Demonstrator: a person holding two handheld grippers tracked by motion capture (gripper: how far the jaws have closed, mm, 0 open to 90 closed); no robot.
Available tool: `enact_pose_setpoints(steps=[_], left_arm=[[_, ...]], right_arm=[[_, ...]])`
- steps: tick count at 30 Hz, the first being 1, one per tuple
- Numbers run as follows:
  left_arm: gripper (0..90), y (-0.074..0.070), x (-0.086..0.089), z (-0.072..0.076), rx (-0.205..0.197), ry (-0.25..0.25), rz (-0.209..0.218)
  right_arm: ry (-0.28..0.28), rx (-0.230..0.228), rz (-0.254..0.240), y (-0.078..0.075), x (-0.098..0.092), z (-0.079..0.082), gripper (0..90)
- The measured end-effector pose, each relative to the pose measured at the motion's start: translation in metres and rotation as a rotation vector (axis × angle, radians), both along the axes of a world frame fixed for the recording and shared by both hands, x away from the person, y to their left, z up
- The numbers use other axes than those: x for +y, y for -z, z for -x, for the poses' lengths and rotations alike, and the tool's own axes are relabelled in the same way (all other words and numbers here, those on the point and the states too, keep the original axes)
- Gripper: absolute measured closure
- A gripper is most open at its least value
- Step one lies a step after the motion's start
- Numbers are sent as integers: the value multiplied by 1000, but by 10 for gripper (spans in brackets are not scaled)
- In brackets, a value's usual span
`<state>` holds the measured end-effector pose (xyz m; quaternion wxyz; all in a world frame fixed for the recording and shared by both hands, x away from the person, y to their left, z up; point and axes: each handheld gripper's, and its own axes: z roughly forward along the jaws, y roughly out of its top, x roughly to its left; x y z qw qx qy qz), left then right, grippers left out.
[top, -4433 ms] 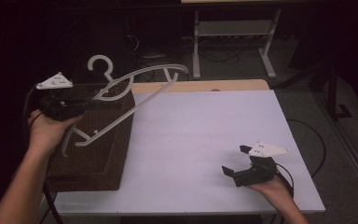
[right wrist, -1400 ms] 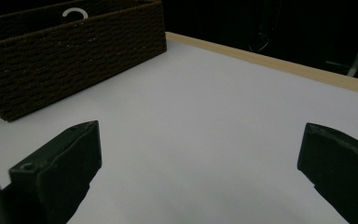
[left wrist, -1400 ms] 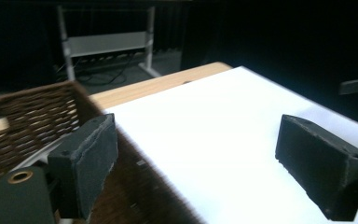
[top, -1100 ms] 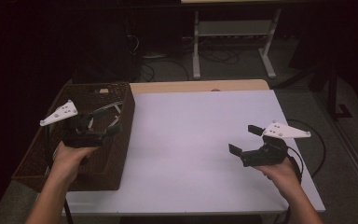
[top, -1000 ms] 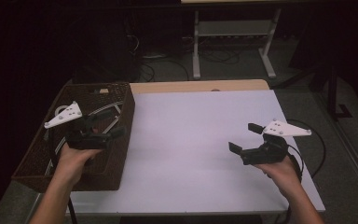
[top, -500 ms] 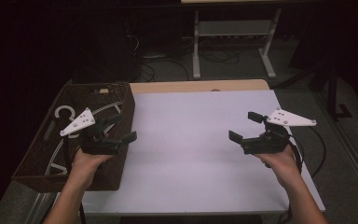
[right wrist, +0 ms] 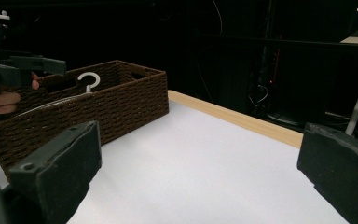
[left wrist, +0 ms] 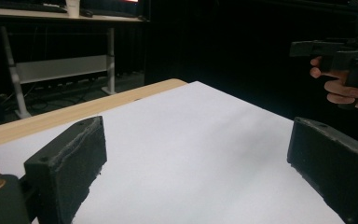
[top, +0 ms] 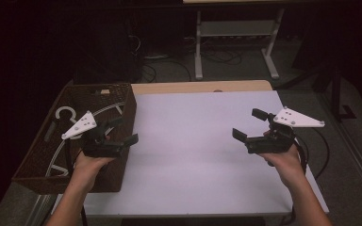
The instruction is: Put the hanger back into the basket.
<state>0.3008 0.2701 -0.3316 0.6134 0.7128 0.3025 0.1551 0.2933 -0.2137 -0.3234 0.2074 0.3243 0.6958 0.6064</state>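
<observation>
L gripper jaws spread, empty (by basket w/ hanger), R gripper spread, empty

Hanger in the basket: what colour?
White. The hanger lies in the dark brown woven basket; clearest in the high view.

The room is dark, with near-black walls and little light beyond what falls on the surface, which is white with a bare wooden strip along its far edge. Behind that far edge stands a pale metal stand with two legs and a low shelf between them. Black cables lie loose on the grey floor around its feet. At the right edge a dark upright post rises from the floor.
</observation>
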Motion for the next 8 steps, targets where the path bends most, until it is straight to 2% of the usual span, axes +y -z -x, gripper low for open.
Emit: enact_pose_setpoints(steps=[8], left_arm=[[45,-1,0,0,-3,1,0]], right_arm=[[0,6,1,0,0,1,0]])
